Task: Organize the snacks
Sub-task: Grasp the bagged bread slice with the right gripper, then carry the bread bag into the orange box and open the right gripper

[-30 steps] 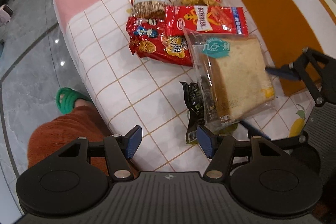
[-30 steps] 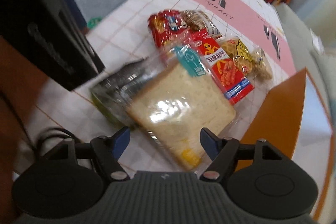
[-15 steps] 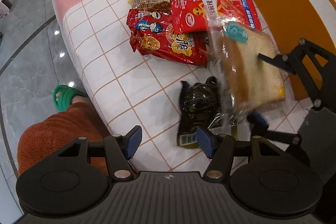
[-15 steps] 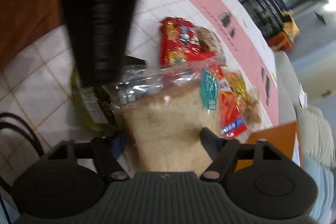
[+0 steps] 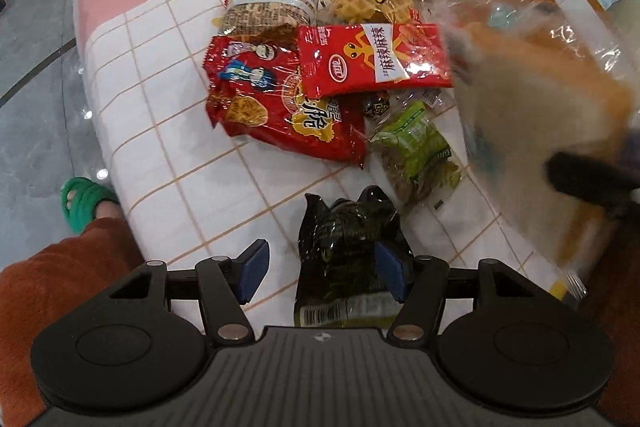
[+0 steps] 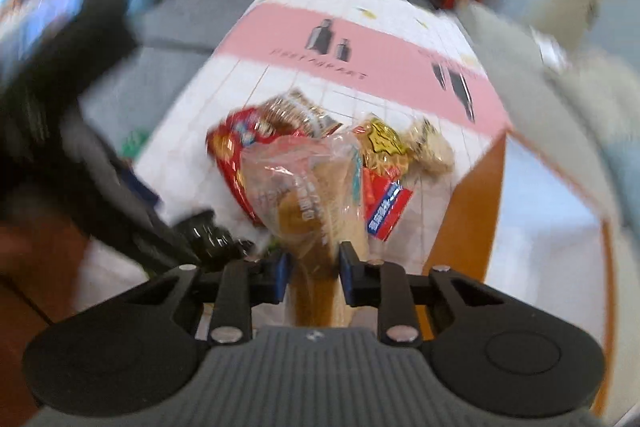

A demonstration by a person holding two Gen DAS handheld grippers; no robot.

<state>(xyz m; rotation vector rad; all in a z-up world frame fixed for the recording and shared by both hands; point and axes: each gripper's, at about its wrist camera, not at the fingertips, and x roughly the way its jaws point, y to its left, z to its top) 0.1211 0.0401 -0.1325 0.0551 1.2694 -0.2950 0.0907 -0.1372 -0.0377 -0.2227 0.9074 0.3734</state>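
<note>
Tablecloth point(image 5: 168, 163) below; right fingers point(image 6: 349, 267) closing on bread point(image 6: 312, 203); left fingers point(image 5: 252, 267) apart.

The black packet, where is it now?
In the left wrist view, the black packet lies on the tablecloth between the open left tool's fingers, just below the green packet.

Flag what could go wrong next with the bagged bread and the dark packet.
1. The right gripper, whose jaws have just been closing, pinches the bagged bread near one end; it may swing or squash.
2. The open left gripper straddles the dark packet off-centre, so a closing pinch could slip off its crinkled film.
</note>
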